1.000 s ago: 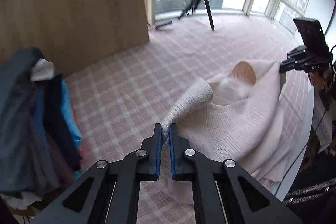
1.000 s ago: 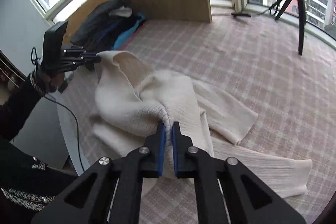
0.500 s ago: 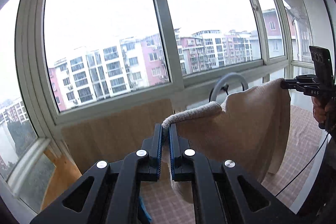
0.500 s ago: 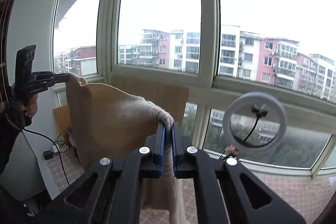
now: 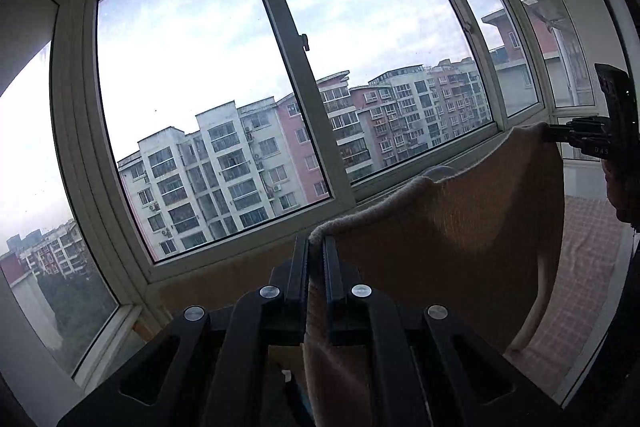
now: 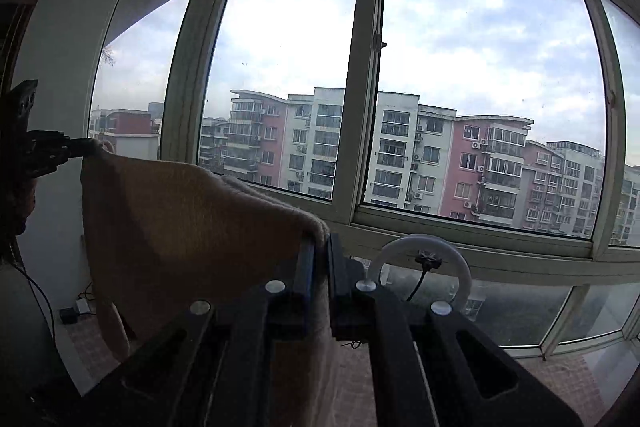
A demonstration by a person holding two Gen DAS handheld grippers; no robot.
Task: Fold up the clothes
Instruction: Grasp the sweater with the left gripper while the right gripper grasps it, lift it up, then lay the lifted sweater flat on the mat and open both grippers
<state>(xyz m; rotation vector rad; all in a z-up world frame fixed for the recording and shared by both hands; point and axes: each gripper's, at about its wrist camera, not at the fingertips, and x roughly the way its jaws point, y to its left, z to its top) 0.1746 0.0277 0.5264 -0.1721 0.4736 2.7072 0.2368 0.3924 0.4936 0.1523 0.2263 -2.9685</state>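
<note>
Fig.: We hold the cream knit sweater [image 5: 460, 239] aloft w/ both grippers. Left gripper [image 5: 316, 247] fingers nearly shut, pinching one top edge; right gripper [image 6: 318, 247] likewise on the other. Garment hangs spread betw. them before the window [image 6: 480, 87], prob. so it drapes flat for folding.

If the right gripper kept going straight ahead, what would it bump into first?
Probably the window. The right gripper, shut on the sweater, points at the glass, with only air showing between. How far away is unclear.
</note>
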